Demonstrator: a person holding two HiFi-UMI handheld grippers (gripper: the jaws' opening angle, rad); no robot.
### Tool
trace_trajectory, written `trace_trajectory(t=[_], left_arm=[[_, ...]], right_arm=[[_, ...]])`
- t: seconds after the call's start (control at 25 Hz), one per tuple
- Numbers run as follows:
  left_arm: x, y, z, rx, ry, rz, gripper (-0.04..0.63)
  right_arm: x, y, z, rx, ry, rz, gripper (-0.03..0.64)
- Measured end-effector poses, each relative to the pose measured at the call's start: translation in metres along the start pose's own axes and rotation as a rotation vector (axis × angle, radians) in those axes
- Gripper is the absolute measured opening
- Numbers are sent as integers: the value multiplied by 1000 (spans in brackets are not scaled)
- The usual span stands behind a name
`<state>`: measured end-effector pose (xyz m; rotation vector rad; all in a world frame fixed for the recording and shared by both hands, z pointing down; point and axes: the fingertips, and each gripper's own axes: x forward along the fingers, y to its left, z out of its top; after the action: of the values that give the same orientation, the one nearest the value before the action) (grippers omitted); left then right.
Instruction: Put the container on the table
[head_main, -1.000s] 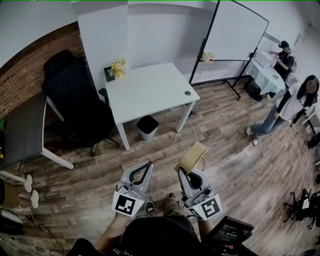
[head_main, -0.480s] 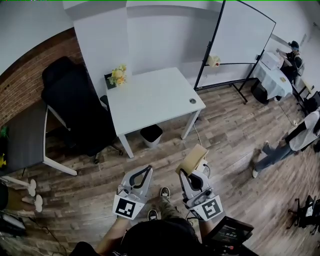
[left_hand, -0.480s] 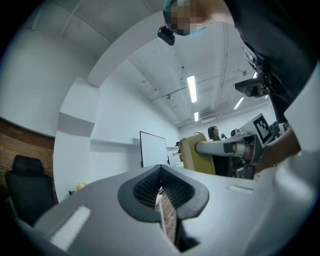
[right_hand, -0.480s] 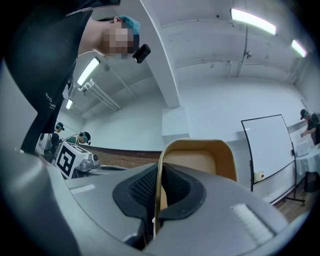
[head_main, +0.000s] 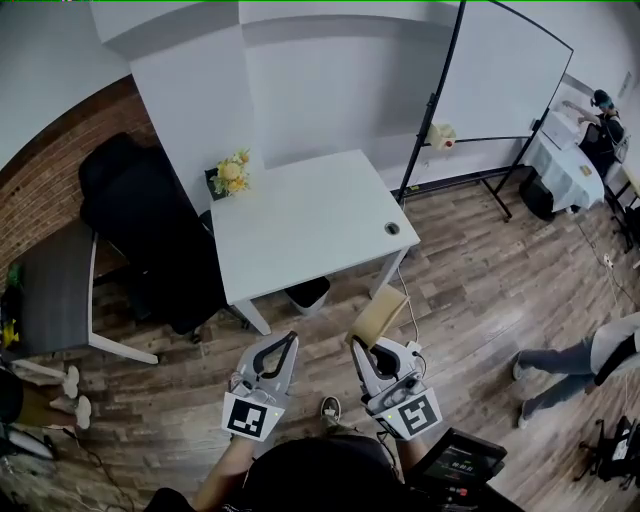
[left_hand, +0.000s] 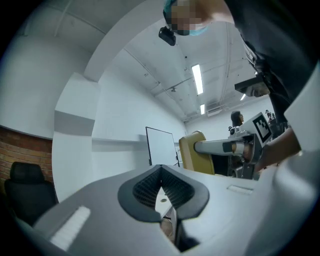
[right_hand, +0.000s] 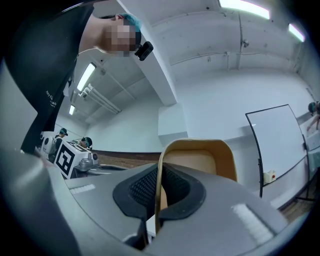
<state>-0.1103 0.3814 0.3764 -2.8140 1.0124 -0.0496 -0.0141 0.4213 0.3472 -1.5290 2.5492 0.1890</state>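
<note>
A tan, shallow container (head_main: 379, 313) sticks up from my right gripper (head_main: 358, 345), whose jaws are shut on its thin wall; in the right gripper view the container (right_hand: 200, 165) stands on edge between the dark pads. My left gripper (head_main: 290, 341) is shut with nothing in it, and its pads (left_hand: 161, 189) meet. Both grippers hover over the wooden floor just short of the white table (head_main: 300, 225), near its front edge. In the left gripper view the container (left_hand: 192, 152) shows at the right, beside my right gripper.
On the table stand yellow flowers (head_main: 230, 172) at the back left and a small round thing (head_main: 392, 228) at the right edge. A bin (head_main: 306, 293) sits underneath. A black office chair (head_main: 150, 235) stands to the left, a whiteboard (head_main: 505, 75) to the right, and a person's legs (head_main: 570, 365) at the far right.
Both grippers have moved forward toward the white table, which now looms larger and nearer. The container stays held in the right gripper. A person at the right has walked toward the lower right.
</note>
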Motion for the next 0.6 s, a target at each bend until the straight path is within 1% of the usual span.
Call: trace_trajectory(t=[0.12, 0.32, 0.48, 0.6], left_arm=[[23, 11, -8, -23, 23, 30, 0], [56, 37, -24, -75, 37, 50, 0], [89, 58, -41, -110, 42, 8, 0], [119, 82, -56, -145, 45, -27, 0]], right_arm=[[16, -26, -10, -5, 24, 30, 18], [48, -53, -36, -65, 97, 84, 18], [78, -73, -60, -144, 176, 117, 18], [111, -89, -75, -203, 200, 129, 18]])
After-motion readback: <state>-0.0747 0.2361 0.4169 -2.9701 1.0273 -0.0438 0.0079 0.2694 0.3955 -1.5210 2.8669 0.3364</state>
